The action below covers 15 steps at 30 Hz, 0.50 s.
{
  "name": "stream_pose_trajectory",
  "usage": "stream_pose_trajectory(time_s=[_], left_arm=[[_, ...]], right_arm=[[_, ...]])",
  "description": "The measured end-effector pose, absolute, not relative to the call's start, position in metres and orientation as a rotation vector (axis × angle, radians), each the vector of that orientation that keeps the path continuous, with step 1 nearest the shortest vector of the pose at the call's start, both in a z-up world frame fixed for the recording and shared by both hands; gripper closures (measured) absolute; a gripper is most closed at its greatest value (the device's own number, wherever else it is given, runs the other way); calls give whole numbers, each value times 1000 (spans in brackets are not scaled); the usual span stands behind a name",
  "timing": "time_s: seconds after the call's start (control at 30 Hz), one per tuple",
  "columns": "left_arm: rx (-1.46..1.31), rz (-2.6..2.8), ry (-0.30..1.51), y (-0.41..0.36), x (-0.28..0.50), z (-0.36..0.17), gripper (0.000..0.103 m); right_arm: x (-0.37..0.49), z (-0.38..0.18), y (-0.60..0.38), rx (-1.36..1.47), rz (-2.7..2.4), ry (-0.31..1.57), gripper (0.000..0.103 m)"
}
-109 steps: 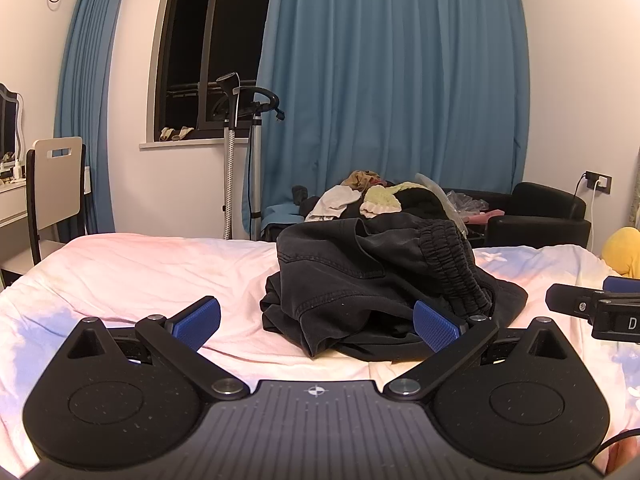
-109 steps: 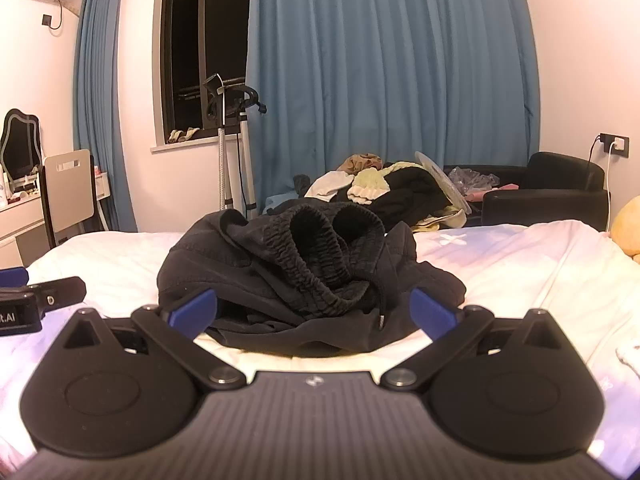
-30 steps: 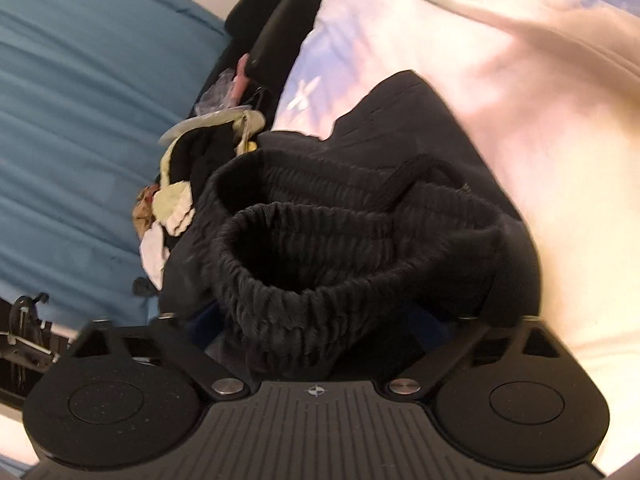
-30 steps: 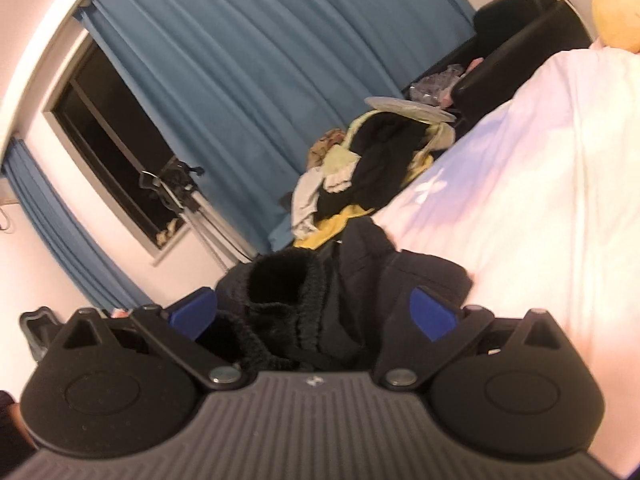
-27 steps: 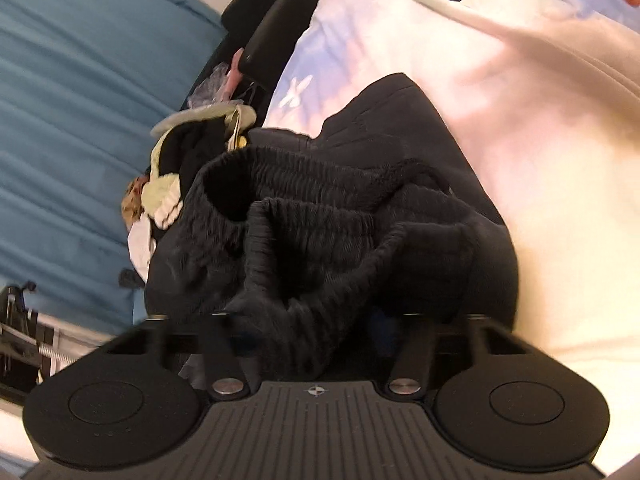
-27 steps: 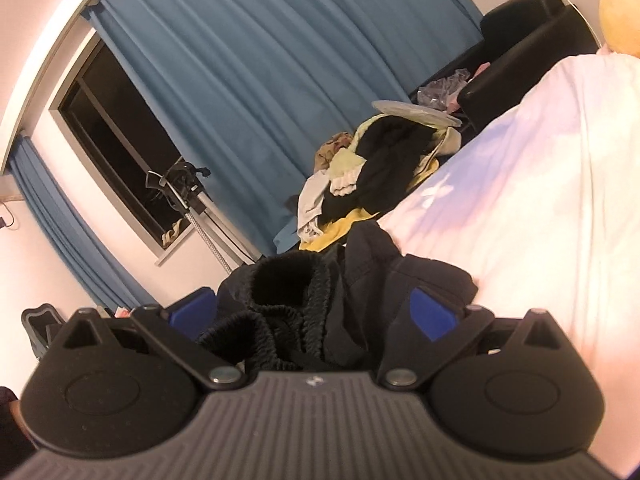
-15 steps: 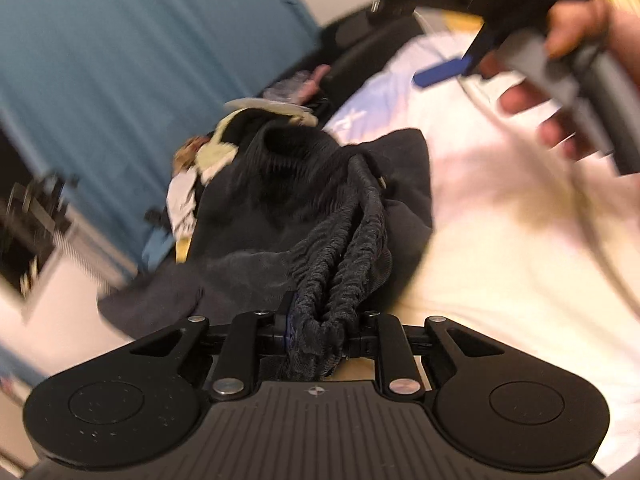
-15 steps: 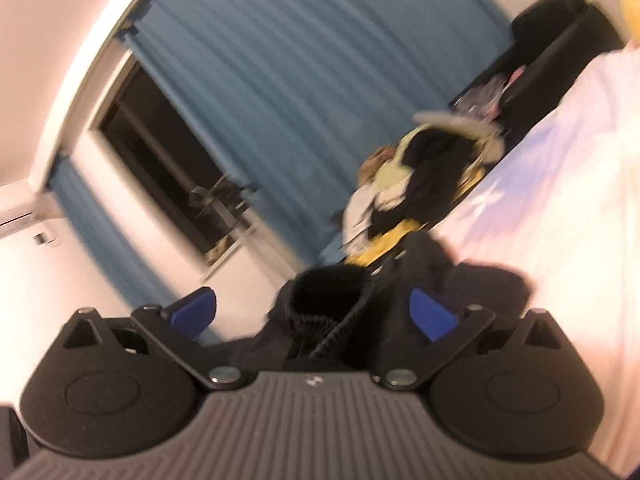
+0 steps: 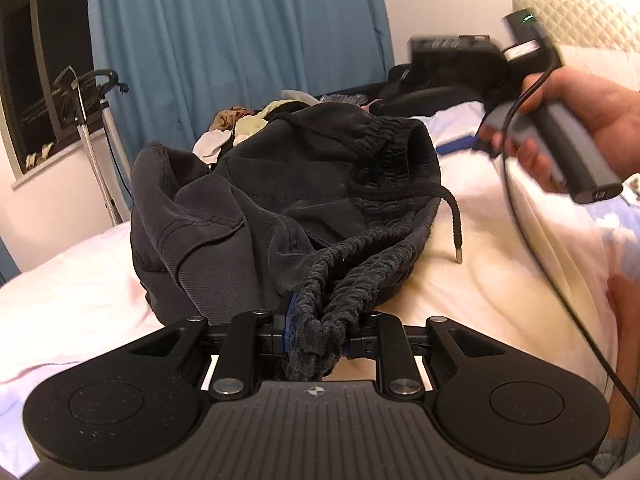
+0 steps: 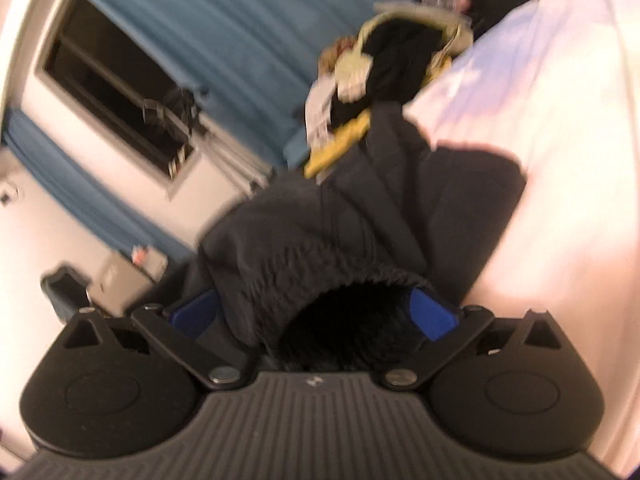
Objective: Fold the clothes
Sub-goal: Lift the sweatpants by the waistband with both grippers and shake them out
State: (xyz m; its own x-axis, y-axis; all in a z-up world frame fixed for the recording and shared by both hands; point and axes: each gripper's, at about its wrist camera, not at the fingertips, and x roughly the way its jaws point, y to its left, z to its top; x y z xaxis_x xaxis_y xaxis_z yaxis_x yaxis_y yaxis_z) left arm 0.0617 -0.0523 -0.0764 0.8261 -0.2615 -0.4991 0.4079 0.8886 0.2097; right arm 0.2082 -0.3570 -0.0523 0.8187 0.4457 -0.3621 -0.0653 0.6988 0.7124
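Left tongs (image 9: 316,334) pinch the ribbed waistband of the black trousers (image 9: 280,196), which lie heaped mid-bed (image 9: 472,280), running toward 12 o'clock. Right tongs (image 10: 314,314) stand wide with another stretch of waistband between my blue pads, not pressed. My right hand (image 9: 588,112) shows at 2 o'clock.

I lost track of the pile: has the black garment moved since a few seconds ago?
Yes. The black garment has been dragged nearer by its waistband in the left tongs, away from the blue curtain.

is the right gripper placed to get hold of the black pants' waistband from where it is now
Probably yes: the right gripper has its jaws open around the gathered waistband of the black pants, with nothing between.
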Motion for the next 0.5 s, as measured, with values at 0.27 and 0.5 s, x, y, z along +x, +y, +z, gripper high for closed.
stream_pose_trajectory(time_s=[0.27,0.5], left_arm=[[222,-389,517,-44,71,-80,78],[208,-385,522,-38,73,-79,78]], right_arm=[[223,-51,-349,505,235,539,0],[243,-70,-330,596,437,631,0]])
